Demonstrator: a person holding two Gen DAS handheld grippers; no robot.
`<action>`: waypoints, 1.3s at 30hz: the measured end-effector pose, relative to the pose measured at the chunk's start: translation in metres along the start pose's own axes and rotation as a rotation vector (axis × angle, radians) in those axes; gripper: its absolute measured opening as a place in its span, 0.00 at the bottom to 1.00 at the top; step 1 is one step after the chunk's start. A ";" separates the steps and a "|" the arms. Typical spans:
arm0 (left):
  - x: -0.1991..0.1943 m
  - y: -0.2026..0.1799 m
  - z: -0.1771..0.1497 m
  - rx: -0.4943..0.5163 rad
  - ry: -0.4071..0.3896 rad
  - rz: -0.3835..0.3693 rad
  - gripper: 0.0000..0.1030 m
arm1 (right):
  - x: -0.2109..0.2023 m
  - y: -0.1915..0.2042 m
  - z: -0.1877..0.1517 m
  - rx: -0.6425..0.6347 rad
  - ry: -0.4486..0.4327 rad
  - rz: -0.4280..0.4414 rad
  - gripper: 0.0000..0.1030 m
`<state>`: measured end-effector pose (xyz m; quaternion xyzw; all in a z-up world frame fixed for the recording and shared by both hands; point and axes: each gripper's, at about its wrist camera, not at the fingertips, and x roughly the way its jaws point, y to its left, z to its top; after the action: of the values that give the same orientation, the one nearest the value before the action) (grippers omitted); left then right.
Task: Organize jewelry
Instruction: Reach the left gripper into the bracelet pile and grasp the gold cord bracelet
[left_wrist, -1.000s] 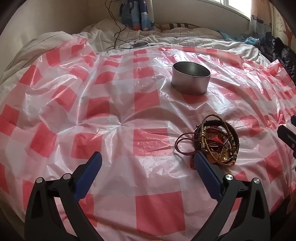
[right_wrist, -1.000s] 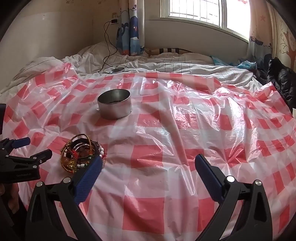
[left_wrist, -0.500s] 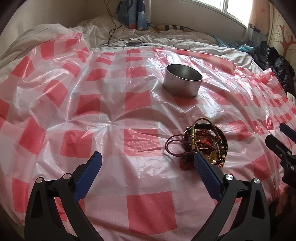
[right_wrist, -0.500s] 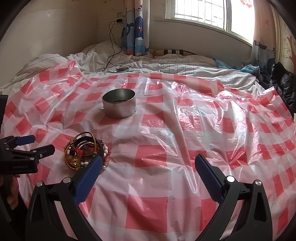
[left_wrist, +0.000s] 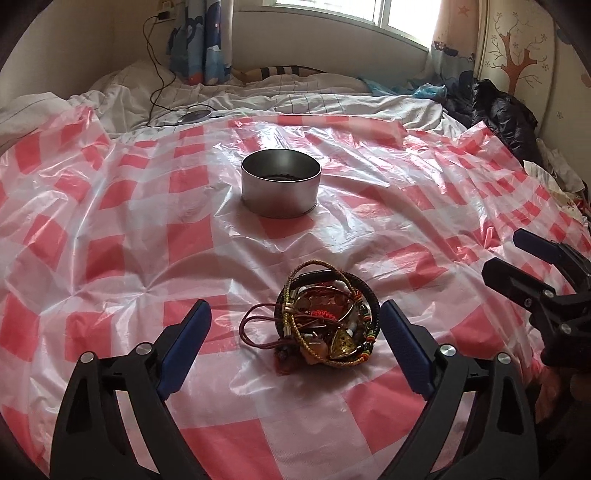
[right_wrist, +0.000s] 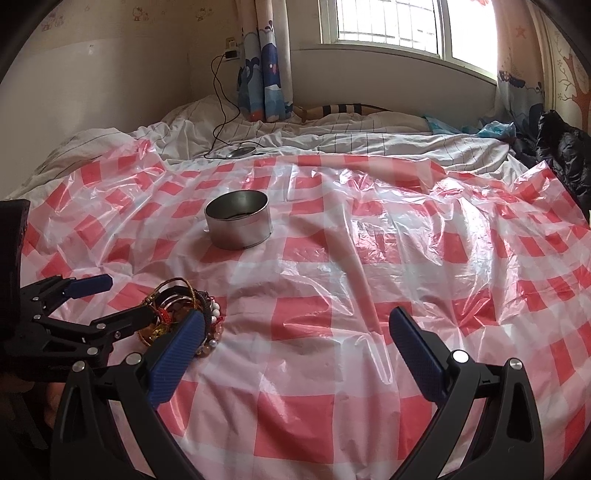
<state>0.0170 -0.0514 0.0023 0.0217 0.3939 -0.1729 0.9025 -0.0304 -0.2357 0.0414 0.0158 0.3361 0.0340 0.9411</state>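
On the red-checked plastic sheet (left_wrist: 110, 229), the left gripper (left_wrist: 295, 332) stands spread wide, the tangled jewelry pile (left_wrist: 325, 321) lying between its fingers, individual pieces hard to separate. Farther off sits a metal tin (left_wrist: 280, 188), contents dark and unclear. The right gripper (right_wrist: 295, 332), also parted, hides the pile's near edge.

No text, label, brand or number can be read anywhere in either view.
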 end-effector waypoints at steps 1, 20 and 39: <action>0.003 0.000 0.001 -0.004 0.006 -0.007 0.80 | 0.000 -0.002 0.001 0.014 -0.003 0.005 0.93; 0.040 0.019 0.012 -0.094 0.099 -0.103 0.10 | -0.003 -0.047 0.004 0.240 -0.027 0.118 0.93; -0.007 0.070 0.036 -0.217 -0.097 -0.127 0.03 | 0.002 0.014 0.002 -0.039 0.020 0.182 0.93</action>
<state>0.0608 0.0097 0.0252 -0.1093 0.3666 -0.1867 0.9049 -0.0282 -0.2213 0.0422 0.0275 0.3420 0.1263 0.9308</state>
